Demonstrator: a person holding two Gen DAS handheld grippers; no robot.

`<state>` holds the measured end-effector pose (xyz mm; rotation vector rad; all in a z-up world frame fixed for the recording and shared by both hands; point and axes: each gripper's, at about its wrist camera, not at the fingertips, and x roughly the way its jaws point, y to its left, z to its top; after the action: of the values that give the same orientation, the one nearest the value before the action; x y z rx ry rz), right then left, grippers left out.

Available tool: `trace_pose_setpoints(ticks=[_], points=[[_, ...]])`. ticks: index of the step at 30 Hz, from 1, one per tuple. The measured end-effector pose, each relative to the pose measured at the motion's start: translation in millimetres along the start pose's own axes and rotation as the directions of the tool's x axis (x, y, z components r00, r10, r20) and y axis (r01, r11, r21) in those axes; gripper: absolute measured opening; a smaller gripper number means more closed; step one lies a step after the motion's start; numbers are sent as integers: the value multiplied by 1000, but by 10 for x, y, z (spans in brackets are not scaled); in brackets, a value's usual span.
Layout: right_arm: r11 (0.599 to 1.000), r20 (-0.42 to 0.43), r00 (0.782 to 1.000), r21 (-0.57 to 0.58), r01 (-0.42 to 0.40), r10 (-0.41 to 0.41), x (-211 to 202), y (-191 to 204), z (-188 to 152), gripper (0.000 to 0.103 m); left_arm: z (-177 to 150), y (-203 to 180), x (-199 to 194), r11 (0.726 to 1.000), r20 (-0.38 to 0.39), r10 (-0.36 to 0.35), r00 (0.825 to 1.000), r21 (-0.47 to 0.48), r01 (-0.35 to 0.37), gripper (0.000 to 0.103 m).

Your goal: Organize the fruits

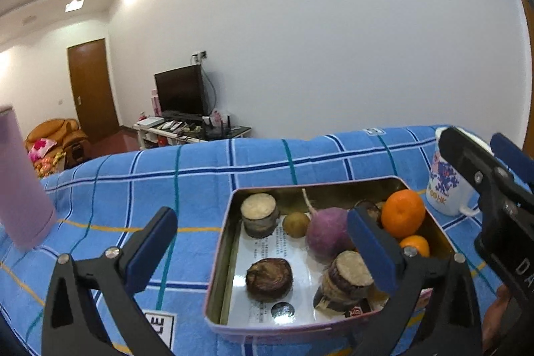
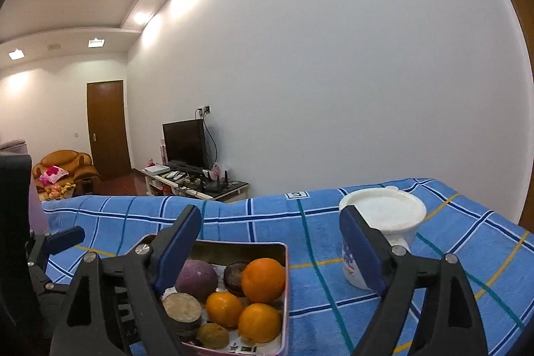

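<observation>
An open metal tin rests on the blue checked cloth. It holds oranges, a purple radish, a small brown fruit and cut brown root pieces. My left gripper hovers over the tin's near left side, jaws wide apart, with nothing between the pads. In the right wrist view my right gripper stands open above the tin, over three oranges and the radish, gripping nothing.
A white mug with a blue print stands right of the tin, behind my right finger. A pink cylinder stands at the far left of the cloth. Beyond the cloth's far edge are a TV stand, a door and an armchair.
</observation>
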<state>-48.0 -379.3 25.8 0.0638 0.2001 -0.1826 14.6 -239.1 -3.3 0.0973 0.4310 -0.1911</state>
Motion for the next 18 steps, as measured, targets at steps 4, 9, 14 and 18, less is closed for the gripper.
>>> trace_pose_setpoints(ticks=[4, 9, 14, 18], points=[[1000, 22, 1000, -23, 9, -8, -71, 69, 0, 86, -31, 96, -90, 999, 14, 21, 1000, -26, -21, 103], [999, 27, 1000, -43, 3, -1, -182, 126, -21, 86, -61, 130, -185, 999, 30, 29, 999, -25, -28, 103], [998, 50, 999, -54, 19, -16, -302, 129, -33, 86, -84, 148, -294, 999, 51, 39, 998, -19, -38, 103], [999, 54, 998, -45, 26, -24, -416, 120, -55, 86, -120, 139, -394, 999, 66, 42, 997, -9, -41, 103]])
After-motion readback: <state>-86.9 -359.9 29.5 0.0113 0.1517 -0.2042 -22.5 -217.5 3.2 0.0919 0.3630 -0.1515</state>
